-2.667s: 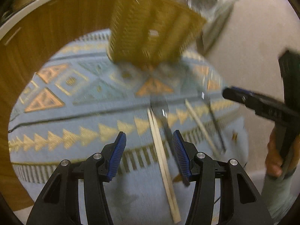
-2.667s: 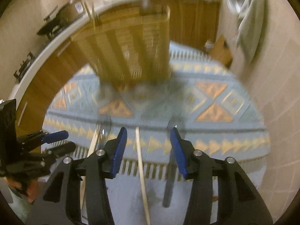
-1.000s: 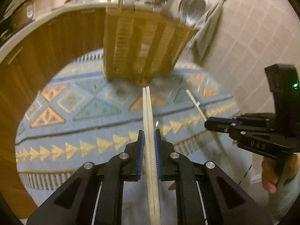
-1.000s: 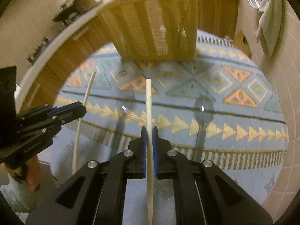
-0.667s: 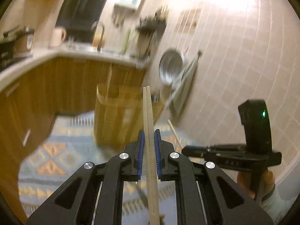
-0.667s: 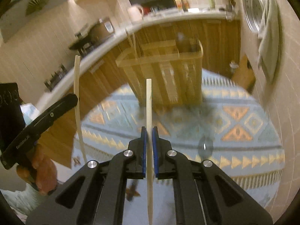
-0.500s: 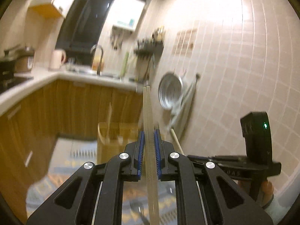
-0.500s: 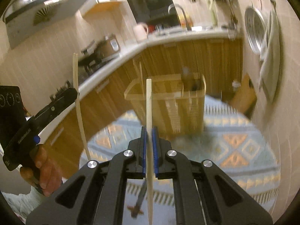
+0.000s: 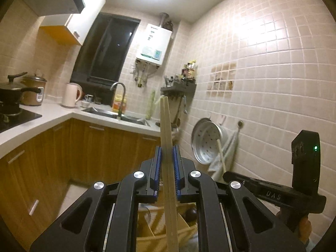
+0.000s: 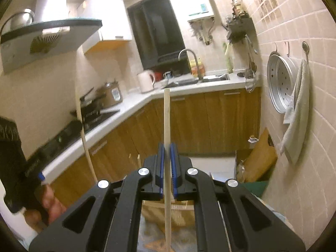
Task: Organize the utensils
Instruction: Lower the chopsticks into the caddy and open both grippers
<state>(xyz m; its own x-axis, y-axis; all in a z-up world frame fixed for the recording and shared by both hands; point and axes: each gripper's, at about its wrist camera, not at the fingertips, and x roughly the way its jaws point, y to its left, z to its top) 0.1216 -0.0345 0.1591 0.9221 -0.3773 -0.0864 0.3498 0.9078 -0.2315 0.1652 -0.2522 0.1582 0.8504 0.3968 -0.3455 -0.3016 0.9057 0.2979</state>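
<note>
While both units were held up facing the kitchen wall, a slatted wooden utensil basket (image 9: 159,229) sat low on the floor below them. Left hand-held gripper (image 9: 167,168) was clamped on a pair of chopsticks (image 9: 166,126), tips past the pads. Right hand-held gripper (image 10: 167,166) was closed on a single chopstick (image 10: 167,115), pointing fwd over the basket.

A pair of pale wooden chopsticks (image 9: 168,147) stands pressed side by side, clamped upright between blue pads, tips rising above the slatted bamboo utensil basket (image 9: 159,229) on the floor below. A single pale wooden chopstick (image 10: 167,138) is likewise clamped upright above that basket.
</note>
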